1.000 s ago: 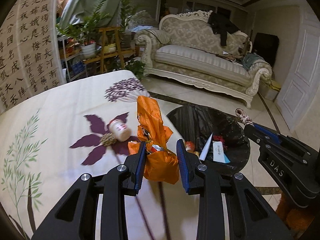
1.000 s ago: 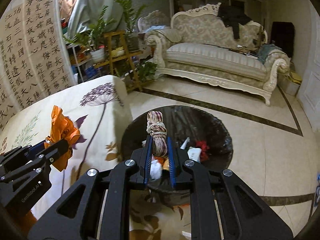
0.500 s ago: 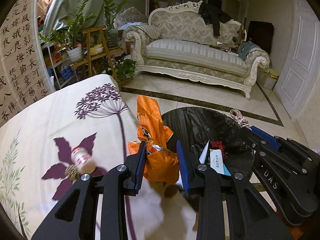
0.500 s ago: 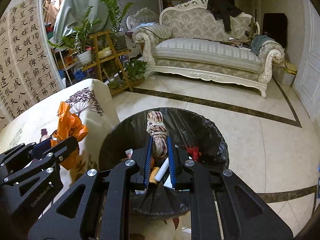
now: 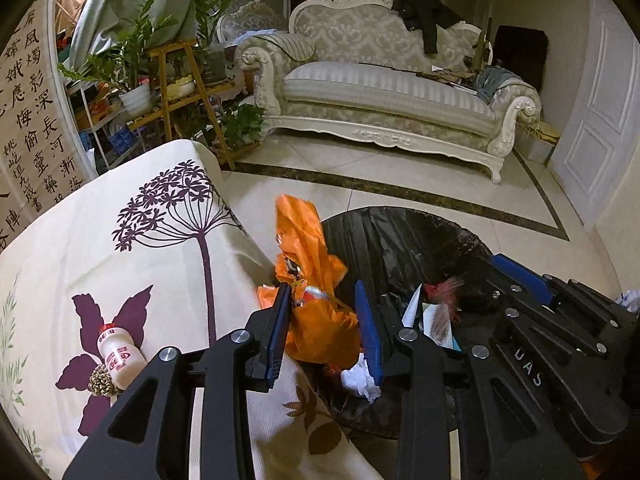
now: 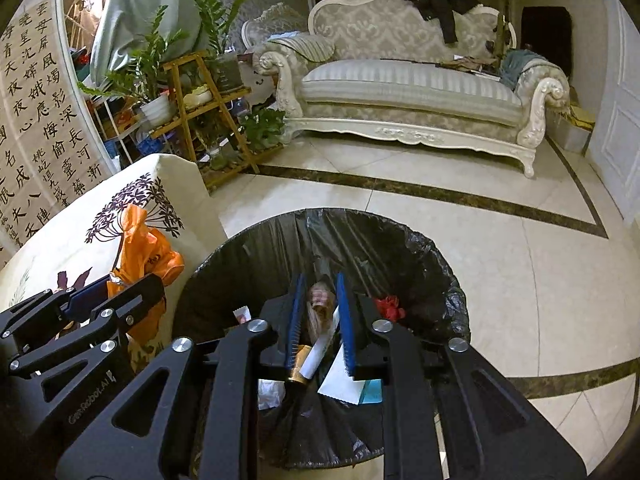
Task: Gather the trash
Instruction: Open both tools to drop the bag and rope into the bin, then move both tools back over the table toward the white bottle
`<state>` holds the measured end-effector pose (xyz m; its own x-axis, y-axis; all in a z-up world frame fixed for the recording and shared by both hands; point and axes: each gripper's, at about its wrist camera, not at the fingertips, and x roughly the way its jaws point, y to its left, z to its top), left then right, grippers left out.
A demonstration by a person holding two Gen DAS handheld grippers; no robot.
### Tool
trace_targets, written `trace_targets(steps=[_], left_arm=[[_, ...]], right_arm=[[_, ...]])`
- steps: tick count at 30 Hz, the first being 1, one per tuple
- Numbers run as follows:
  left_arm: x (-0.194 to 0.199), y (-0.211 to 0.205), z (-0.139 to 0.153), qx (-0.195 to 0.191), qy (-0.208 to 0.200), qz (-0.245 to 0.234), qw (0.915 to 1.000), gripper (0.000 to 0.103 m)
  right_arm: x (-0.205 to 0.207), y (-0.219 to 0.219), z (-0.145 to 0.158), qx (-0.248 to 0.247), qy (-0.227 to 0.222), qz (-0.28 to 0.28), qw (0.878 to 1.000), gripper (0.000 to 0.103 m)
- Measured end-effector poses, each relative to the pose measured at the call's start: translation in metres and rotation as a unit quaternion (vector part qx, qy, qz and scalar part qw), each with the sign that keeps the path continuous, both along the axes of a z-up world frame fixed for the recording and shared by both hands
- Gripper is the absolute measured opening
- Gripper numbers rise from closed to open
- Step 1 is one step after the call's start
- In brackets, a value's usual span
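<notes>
The black-lined trash bin (image 6: 420,256) sits right under the right gripper (image 6: 320,320), whose jaws are opening around a blurred braided bundle (image 6: 322,300) not touching the pads, above paper scraps (image 6: 340,384) and a red wad (image 6: 390,308). Left of it, the left gripper (image 5: 324,328), its jaws opening, still pinches a crinkled orange plastic bag (image 5: 316,320) at the bin's rim, beside a small white bottle (image 5: 120,356) on the floral tablecloth (image 5: 120,240).

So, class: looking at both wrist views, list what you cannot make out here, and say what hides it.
- Bin bottom: right wrist view, hidden by the right gripper and the trash inside the bin.
- Braided cord: blurred between the opening fingers; whether they touch it is unclear.
- Bottle label: left wrist view, too small to read.
- Orange bag contents: hidden by its crumpled plastic.
</notes>
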<state>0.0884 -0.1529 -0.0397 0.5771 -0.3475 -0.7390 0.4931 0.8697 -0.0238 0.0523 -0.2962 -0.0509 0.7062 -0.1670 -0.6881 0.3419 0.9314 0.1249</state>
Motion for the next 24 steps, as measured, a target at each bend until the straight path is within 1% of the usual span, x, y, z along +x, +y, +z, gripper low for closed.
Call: trace_targets(steps=[1,2,5,7,9,10,12,18,24], left_arm=[[0.001,-0.001,0.000,0.001,0.000,0.000,1.0000,0.037],[0.001,0.000,0.000,0.000,0.000,0.001,1.0000,0.041],[0.002,0.001,0.001,-0.002,0.001,0.007,1.0000,0.046],[0.002,0.002,0.001,-0.002,0.001,0.010,1.0000,0.050],[0.003,0.005,0.002,-0.004,0.000,0.013,0.9999,0.056],[0.003,0.007,0.003,-0.005,-0.001,0.015,0.9999,0.057],[0.001,0.010,0.006,-0.007,-0.004,0.019,0.9998,0.063],[-0.004,0.029,0.011,-0.010,-0.010,0.032,0.9994,0.068],[-0.011,0.062,0.014,-0.012,-0.008,0.058,0.9982,0.068]], right_arm=[[0.000,-0.001,0.000,0.000,0.000,-0.002,1.000,0.029],[0.000,0.000,-0.001,0.000,0.001,-0.003,1.000,0.029],[0.000,-0.002,0.001,-0.001,0.001,-0.005,1.000,0.032],[-0.002,-0.001,0.002,-0.003,0.000,-0.008,1.000,0.039],[-0.004,-0.001,0.003,-0.003,-0.001,-0.010,1.000,0.040],[-0.005,-0.002,0.003,-0.003,-0.001,-0.010,1.000,0.041],[-0.006,-0.001,0.004,-0.003,-0.001,-0.012,1.000,0.045],[-0.012,0.008,0.006,-0.002,-0.001,-0.007,1.000,0.050],[-0.014,0.025,0.010,-0.001,0.000,0.012,1.000,0.051]])
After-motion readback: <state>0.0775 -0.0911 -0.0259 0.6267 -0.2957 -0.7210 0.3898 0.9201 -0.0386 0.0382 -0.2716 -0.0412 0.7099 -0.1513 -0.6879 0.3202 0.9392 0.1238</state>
